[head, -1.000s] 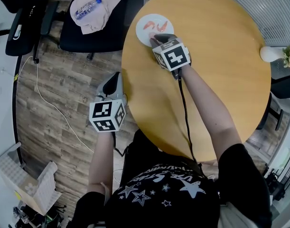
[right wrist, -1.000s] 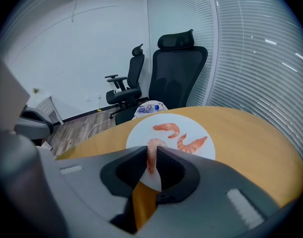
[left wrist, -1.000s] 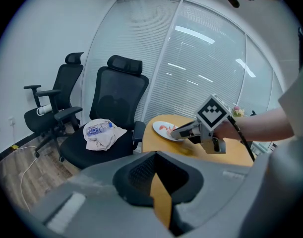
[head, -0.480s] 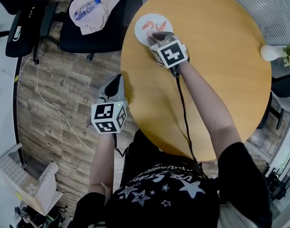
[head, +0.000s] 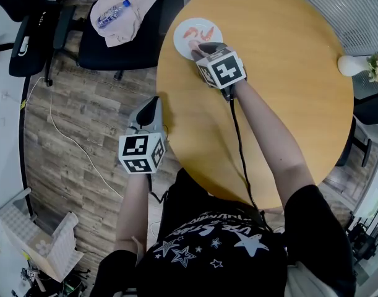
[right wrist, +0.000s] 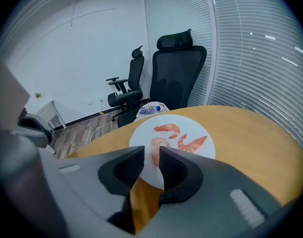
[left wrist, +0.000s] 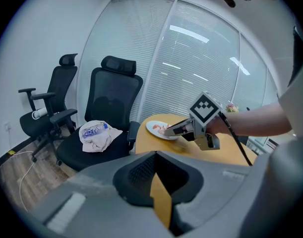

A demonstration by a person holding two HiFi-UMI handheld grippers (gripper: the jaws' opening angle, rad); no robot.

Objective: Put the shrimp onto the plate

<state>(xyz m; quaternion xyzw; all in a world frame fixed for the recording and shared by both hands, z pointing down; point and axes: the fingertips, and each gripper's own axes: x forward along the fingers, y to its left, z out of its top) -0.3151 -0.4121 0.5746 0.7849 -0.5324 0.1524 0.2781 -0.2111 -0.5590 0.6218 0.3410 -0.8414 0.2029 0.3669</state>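
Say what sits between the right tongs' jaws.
One shrimp, lying on the plate. The right tongs have just been opening, jaws apart either side of it; the right gripper view shows this.

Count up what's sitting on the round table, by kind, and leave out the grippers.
Shrimp: 3
Plate: 1
Vase of flowers: 1
Total: 5

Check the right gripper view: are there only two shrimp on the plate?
No, three lie on the white plate: a far shrimp, a right shrimp and a near shrimp.
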